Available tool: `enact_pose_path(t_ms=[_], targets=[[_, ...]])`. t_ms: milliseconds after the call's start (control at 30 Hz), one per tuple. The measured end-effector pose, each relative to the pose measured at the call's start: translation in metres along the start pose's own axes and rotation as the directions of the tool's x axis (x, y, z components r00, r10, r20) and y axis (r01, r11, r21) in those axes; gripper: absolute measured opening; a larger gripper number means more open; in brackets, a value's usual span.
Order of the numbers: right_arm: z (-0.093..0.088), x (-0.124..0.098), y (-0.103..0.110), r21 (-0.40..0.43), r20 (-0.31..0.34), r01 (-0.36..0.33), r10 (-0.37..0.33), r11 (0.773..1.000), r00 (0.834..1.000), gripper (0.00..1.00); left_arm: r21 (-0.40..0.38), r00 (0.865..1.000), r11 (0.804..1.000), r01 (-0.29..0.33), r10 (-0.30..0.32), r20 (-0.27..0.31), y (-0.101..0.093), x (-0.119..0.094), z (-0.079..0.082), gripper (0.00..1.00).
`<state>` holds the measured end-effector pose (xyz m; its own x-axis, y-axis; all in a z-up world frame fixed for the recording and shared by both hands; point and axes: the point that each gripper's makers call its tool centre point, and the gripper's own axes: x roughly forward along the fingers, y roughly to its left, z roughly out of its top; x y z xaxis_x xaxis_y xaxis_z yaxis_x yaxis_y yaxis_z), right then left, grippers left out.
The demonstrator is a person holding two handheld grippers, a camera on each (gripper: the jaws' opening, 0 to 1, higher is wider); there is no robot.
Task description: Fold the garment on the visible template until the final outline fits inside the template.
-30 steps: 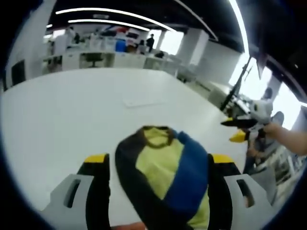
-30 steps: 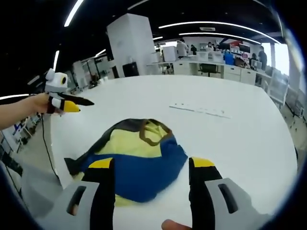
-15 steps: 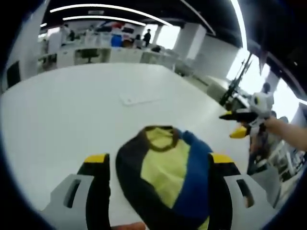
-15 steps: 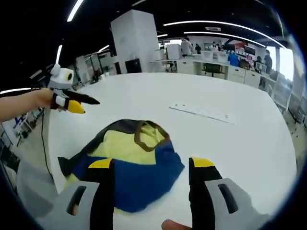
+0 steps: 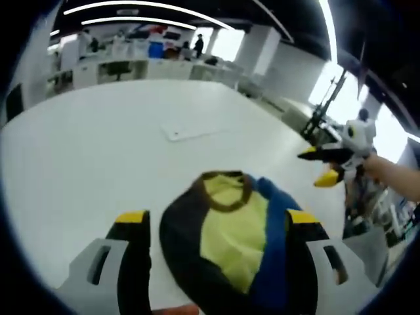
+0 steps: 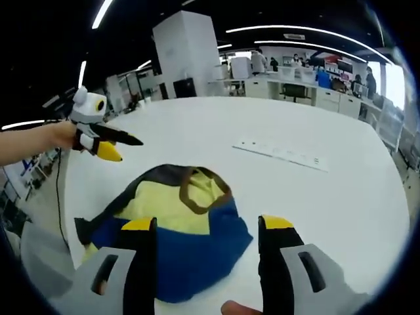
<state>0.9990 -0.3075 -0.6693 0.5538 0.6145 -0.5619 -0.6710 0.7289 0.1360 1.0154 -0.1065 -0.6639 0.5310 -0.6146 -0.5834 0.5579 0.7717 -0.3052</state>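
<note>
Left gripper jaws apart, nothing clamped; crumpled yellow, blue and dark-brown garment lies on white table between and just beyond the jaws. Right gripper jaws also apart, empty; same garment between its jaws and off to left. Neckband loop faces away from both. Beyond garment, flat white strip on tabletop. Farther off: white pillar, desks, ceiling light strips.

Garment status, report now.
Both hand-held grippers open, empty, above the table. Garment bunched, unfolded, neck hole up. White strip lies beyond it; nothing blocking.
</note>
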Motion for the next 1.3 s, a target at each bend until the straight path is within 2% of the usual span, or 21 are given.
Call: enact_pose_path(t_ms=[367,500,700,933,1100,1233,1300], targets=[[-0.009,0.026,-0.014,0.025,-0.031,-0.003,0.003,1.000,1.000,0.61,0.012,0.998,1.000,0.006,-0.005,-0.064,0.012,0.036,-0.011,0.77],[-0.010,0.032,-0.017,0.038,-0.033,-0.003,0.005,0.999,0.999,0.61,-0.011,0.997,1.000,0.008,-0.009,-0.077,0.016,0.044,-0.016,0.76],[-0.015,0.040,-0.018,0.050,-0.041,-0.014,0.016,0.999,0.999,0.60,-0.038,0.997,0.999,0.003,-0.007,-0.083,0.021,0.051,-0.017,0.76],[-0.023,0.057,-0.021,0.044,-0.066,-0.028,0.031,0.999,0.997,0.59,-0.050,0.992,0.999,0.004,-0.010,-0.122,0.027,0.062,-0.029,0.76],[-0.022,0.070,-0.026,0.073,-0.063,-0.037,0.042,0.997,0.997,0.58,-0.045,0.989,0.999,0.000,-0.007,-0.149,0.030,0.065,-0.037,0.75],[-0.019,0.077,-0.030,0.121,-0.049,-0.032,0.038,0.992,0.998,0.58,-0.036,0.990,0.999,-0.011,0.005,-0.144,0.034,0.067,-0.037,0.69],[-0.018,0.080,-0.031,0.131,-0.046,-0.034,0.041,0.991,0.998,0.58,-0.069,0.992,0.997,-0.018,0.009,-0.127,0.037,0.068,-0.035,0.68]])
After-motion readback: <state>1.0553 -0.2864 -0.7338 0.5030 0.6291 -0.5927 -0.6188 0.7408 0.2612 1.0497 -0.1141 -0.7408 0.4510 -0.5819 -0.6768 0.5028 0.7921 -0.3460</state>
